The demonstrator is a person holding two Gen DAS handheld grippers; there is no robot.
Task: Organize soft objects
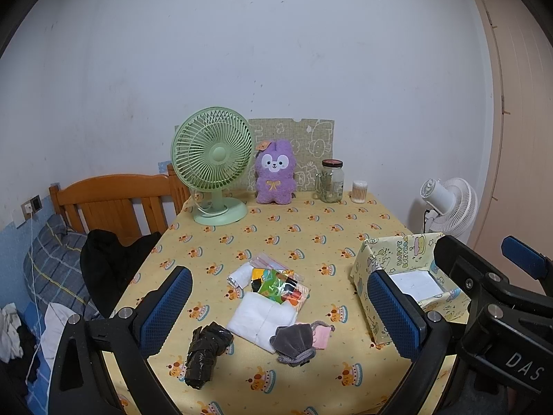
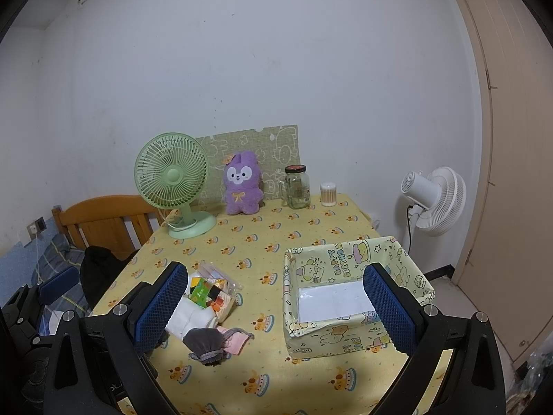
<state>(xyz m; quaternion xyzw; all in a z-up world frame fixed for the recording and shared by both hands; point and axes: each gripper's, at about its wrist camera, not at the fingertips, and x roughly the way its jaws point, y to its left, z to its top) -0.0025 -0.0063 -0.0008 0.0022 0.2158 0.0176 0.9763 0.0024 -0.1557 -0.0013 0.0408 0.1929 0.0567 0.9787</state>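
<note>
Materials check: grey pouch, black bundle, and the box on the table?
Grey pouch: matte, soft fabric, cord drawstring, slumped. Black bundle: likely thin plastic film, glossy crinkles. Box: probably cardboard wrapped in printed paper, slight sheen, creased corners.

Left gripper point(image 1: 280, 306): black frame, blue mesh-textured finger pads point(image 1: 166, 307), round silver screws at finger bases. Right gripper point(image 2: 274, 306): same black frame, blue textured pads point(image 2: 389, 307), silver screws, white "DAS" lettering on body.
</note>
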